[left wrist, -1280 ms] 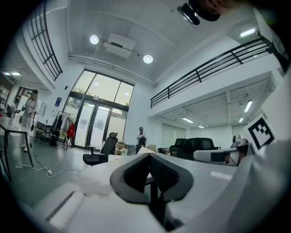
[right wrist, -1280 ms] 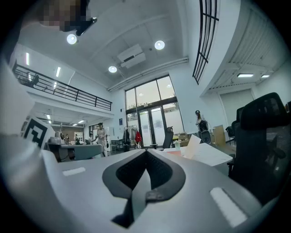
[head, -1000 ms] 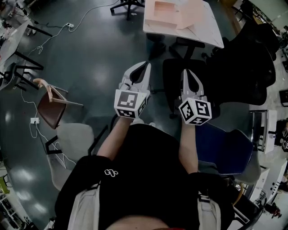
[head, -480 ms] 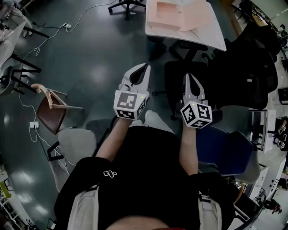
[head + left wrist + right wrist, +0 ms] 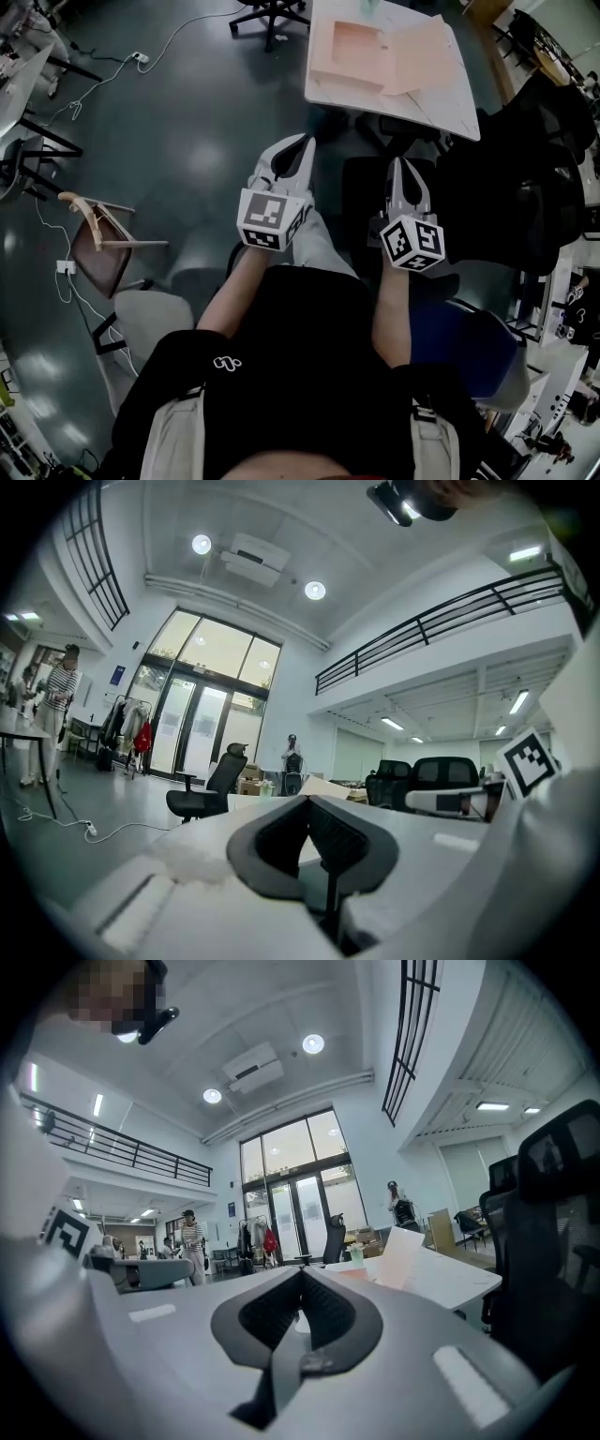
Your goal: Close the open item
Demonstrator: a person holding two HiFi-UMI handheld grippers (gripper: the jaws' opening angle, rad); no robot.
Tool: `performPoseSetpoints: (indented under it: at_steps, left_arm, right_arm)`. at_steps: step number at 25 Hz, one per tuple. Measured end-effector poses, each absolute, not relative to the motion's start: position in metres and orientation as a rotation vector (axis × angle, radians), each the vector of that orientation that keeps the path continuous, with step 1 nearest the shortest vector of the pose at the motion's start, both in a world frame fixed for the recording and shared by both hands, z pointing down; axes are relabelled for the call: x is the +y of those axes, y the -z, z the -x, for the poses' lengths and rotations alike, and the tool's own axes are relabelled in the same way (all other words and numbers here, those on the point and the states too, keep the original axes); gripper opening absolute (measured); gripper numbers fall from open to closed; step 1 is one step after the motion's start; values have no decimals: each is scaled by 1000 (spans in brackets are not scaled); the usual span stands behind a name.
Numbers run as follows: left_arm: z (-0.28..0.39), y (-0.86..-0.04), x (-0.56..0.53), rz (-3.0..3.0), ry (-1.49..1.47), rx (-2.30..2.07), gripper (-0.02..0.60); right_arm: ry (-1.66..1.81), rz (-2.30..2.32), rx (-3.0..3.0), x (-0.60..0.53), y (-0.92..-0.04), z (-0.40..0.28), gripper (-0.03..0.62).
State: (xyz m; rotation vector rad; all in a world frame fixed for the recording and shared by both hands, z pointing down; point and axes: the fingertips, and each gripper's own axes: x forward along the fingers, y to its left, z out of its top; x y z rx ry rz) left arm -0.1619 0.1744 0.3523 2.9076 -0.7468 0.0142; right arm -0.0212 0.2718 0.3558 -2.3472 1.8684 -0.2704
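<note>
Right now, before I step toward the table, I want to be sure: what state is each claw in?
Left claw: closed, holding nothing.
Right claw: closed, holding nothing.

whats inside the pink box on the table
The open pink box on the white table looks empty: only its bare pink floor shows. Its lid lies folded out to the right. The near wall may hide a strip of that floor.
</note>
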Motion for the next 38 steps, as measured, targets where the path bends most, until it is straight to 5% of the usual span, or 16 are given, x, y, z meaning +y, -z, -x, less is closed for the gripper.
performPoseSetpoints:
  at_steps: [20, 27, 38]
  left_arm:
    - [-77, -361, -59, -2918, -180, -671, 0]
    - [-130, -369, -66, -2940, -247, -535, 0]
    - [-194, -391, -56, -2938, -291, -304, 0]
  right_arm:
    - [305, 2340, 1932, 33, -354, -196, 3]
    - [315, 2353, 1862, 30, -359, -229, 11]
    - [468, 2474, 1559, 88, -399, -292, 126]
